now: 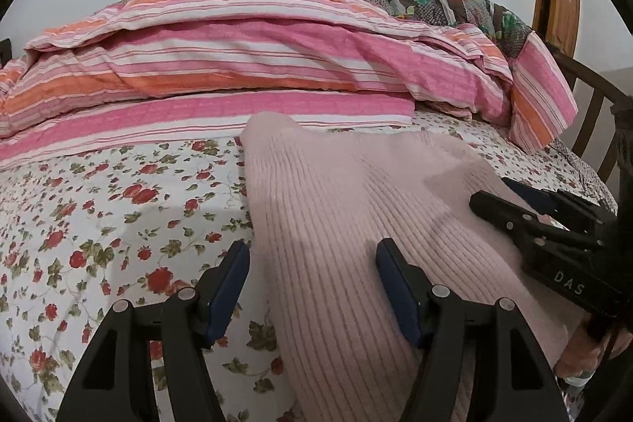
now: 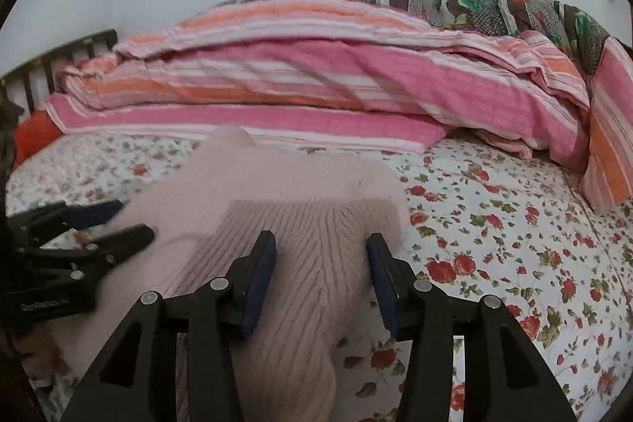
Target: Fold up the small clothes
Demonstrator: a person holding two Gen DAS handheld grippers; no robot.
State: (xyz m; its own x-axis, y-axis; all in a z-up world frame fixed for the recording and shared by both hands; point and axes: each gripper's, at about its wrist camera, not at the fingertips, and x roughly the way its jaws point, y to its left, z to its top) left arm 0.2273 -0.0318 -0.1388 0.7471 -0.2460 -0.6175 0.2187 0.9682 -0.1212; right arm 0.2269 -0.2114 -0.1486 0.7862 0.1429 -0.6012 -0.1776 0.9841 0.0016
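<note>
Left wrist view: the left gripper (image 1: 312,263) is hovering with its blue-padded fingers spread apart, nothing pinched between them.
Garment: a pale pink ribbed knit garment (image 1: 348,224) is lying on the bed, its left edge running just ahead of the left finger and its body spreading beneath the right finger.
Right gripper from this side: the right gripper (image 1: 514,200) is sitting off to the right, over the garment's far side, its fingers looking parted.
Right wrist view: the right gripper (image 2: 321,254) is standing open, the pink knit (image 2: 300,224) bunching up between and beneath its two fingers, neither pad pressing it.
Left gripper from this side: the left gripper (image 2: 118,220) is showing blurred at the left, at the garment's edge.
Bedding: a white bedsheet with red flowers (image 1: 118,216) is lying under everything; a folded pink and orange striped quilt (image 1: 237,58) is stacked beyond the fingertips.
</note>
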